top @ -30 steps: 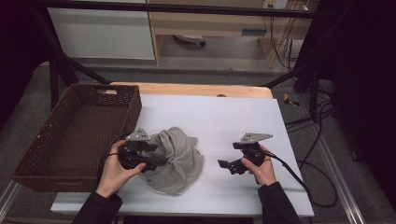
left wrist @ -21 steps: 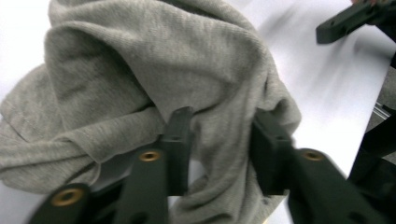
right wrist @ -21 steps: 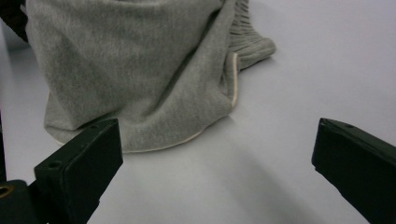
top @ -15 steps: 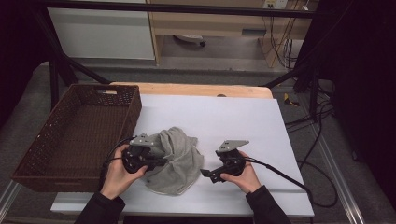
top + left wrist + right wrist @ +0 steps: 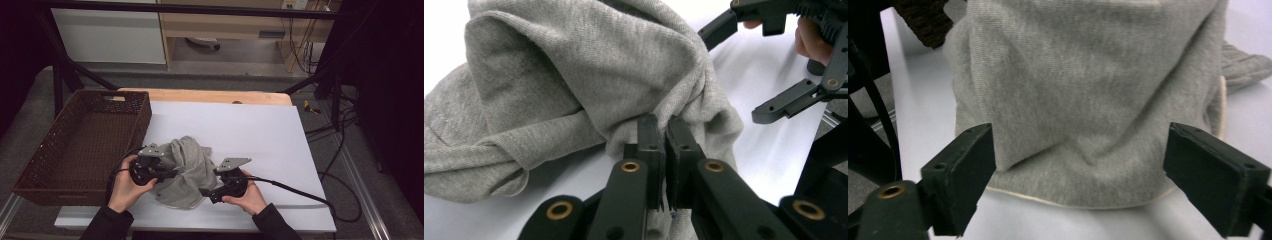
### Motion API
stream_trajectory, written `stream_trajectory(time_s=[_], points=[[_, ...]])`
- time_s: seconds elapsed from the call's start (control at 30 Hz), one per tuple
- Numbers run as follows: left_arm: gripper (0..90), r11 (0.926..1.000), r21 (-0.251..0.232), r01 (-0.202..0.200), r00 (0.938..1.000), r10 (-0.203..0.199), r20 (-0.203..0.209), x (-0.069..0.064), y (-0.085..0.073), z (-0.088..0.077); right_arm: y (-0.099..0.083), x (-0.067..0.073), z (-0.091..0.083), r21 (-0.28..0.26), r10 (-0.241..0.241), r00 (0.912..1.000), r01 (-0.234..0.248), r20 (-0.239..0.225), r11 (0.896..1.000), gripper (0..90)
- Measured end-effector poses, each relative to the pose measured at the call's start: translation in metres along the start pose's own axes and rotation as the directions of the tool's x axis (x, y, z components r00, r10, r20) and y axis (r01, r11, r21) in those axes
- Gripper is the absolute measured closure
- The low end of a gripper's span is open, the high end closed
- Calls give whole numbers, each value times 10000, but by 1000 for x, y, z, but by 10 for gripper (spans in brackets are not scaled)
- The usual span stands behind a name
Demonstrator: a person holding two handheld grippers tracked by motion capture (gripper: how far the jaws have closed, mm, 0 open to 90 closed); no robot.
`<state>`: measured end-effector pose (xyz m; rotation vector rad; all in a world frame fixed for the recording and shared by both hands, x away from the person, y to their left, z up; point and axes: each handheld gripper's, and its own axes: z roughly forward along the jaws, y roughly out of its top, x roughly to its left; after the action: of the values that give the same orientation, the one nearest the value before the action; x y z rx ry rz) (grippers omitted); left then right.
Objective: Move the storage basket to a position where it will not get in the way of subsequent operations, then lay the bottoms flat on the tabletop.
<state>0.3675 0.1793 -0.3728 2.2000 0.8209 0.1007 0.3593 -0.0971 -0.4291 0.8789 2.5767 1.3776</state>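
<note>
Grey garment (image 5: 186,170): soft, limp, likely bunches; left gripper (image 5: 663,150) jaws pinch a fold, right gripper (image 5: 1078,170) jaws wide, just narrowing, nothing gripped — you take the near hem.

Grey knit garment (image 5: 187,170), crumpled in a heap, on the table's near edge

The grey garment (image 5: 187,170) covers the left gripper's (image 5: 167,172) jaw tips in the high view. The wicker basket's (image 5: 80,145) near left corner overhangs the table's (image 5: 260,135) left edge. The picture's bottom edge cuts both sleeves.
</note>
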Motion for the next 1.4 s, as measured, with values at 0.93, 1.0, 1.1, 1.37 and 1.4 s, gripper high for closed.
stream_trajectory(time_s=[0.93, 1.0, 1.1, 1.37, 1.4], points=[[867, 9999, 12, -102, 9999, 102, -39, 1, 0, -1, -1, 32, 32, 677, -1002, 9949, 1010, -146, 9926, 690], [867, 10000, 5, -75, 10000, 75, -46, 1, 0, -1, -1, 31, 30, 1048, -1068, 9941, 1082, -182, 9886, 792], [867, 10000, 21, -17, 10000, 17, -29, 1, -1, -1, 1, 29, 25, 1123, -1152, 9923, 1197, -454, 9864, 889], [867, 9999, 53, 125, 9999, -125, 94, -1, -1, -1, 1, 15, -14, 1233, -1103, 9928, 1153, -466, 9857, 895], [867, 9998, 54, 176, 9997, -176, 146, -1, -1, 0, -1, 13, -20, 1282, -1144, 9928, 1180, -353, 9847, 895]])
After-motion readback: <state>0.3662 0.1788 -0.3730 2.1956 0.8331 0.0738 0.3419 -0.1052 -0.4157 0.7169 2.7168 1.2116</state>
